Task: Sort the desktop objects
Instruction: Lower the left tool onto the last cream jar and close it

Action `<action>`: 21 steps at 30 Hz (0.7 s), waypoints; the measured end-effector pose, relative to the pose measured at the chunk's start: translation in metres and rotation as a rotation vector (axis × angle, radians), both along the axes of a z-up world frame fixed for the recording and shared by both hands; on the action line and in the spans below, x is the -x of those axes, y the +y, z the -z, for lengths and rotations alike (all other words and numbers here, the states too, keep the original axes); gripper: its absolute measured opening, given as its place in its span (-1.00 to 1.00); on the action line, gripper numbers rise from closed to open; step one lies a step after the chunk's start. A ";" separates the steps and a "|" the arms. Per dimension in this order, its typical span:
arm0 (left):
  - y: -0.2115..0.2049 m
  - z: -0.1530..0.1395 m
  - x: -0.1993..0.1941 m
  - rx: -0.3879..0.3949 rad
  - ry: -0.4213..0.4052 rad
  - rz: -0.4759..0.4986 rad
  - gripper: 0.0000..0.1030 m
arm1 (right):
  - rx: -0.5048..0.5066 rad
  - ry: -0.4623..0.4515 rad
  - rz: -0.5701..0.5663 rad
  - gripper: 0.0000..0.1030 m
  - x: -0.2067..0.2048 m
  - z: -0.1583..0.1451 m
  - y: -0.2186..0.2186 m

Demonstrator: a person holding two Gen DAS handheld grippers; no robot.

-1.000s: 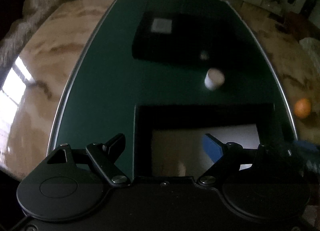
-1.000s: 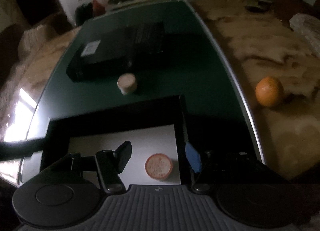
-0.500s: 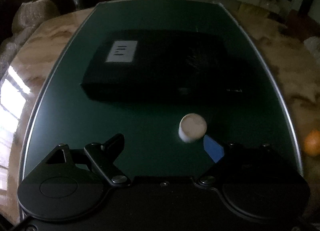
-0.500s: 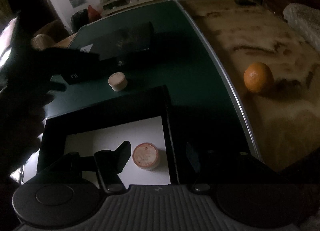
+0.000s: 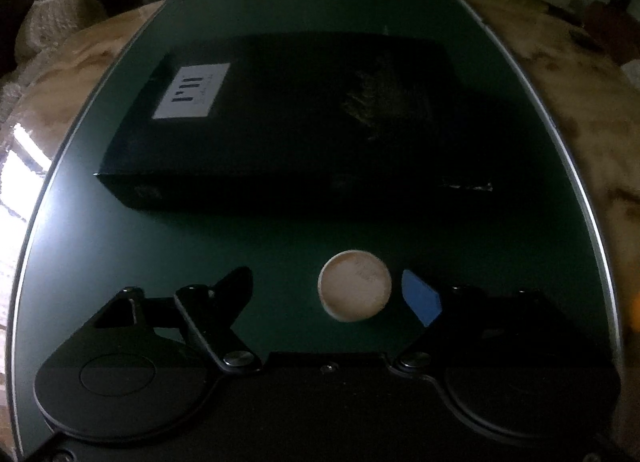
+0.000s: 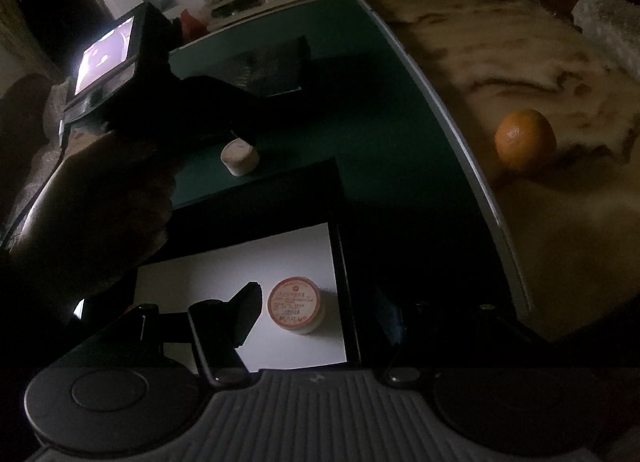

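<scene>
My left gripper (image 5: 326, 286) has closed in on the white cap (image 5: 354, 285) over the last second; it's now between my spread jaws, toward 3 o'clock, not gripped. Ready to pinch. Right gripper (image 6: 320, 312) released, over the tray (image 6: 344, 262), red-lidded jar (image 6: 295, 305) inside.

The left wrist view sits low over the green mat (image 5: 120, 230), facing forward past a small white jar (image 5: 354, 285) close ahead toward a black box (image 5: 280, 118) beyond. The right wrist view looks from behind and to the right, higher, over an open tray (image 6: 340, 198). Both share the jar (image 6: 239, 156), box (image 6: 276, 66) and mat (image 6: 360, 102).
</scene>
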State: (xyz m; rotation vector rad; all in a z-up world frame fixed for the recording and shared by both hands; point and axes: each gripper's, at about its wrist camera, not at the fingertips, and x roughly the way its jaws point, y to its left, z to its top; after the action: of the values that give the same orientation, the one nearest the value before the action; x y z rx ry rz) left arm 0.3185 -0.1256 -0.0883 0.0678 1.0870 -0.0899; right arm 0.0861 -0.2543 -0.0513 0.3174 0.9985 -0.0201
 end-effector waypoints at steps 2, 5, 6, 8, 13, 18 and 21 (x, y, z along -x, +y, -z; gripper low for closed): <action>-0.003 0.002 -0.003 -0.006 0.003 0.002 0.43 | -0.004 0.004 0.003 0.26 0.000 0.002 -0.001; -0.006 0.004 -0.003 -0.013 0.007 0.011 0.42 | -0.007 0.008 0.008 0.26 0.000 0.004 -0.002; -0.006 0.005 -0.003 -0.015 0.007 0.013 0.40 | -0.007 0.008 0.010 0.26 0.000 0.004 -0.002; -0.007 0.005 -0.003 -0.014 0.012 0.014 0.30 | -0.009 0.007 0.014 0.26 0.000 0.004 -0.002; -0.006 0.008 -0.004 0.002 0.030 0.021 0.06 | -0.016 0.006 0.021 0.26 -0.001 0.005 -0.002; -0.002 0.011 -0.006 0.030 0.050 0.022 -0.21 | -0.022 0.007 0.029 0.26 -0.001 0.005 -0.003; -0.001 0.011 -0.006 0.032 0.050 0.023 -0.20 | -0.024 0.009 0.035 0.26 -0.001 0.006 -0.004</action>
State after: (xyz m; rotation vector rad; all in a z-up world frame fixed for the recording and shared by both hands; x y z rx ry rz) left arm 0.3244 -0.1267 -0.0995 0.0494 1.1349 -0.1298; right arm 0.0867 -0.2582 -0.0573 0.3575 1.0028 -0.0414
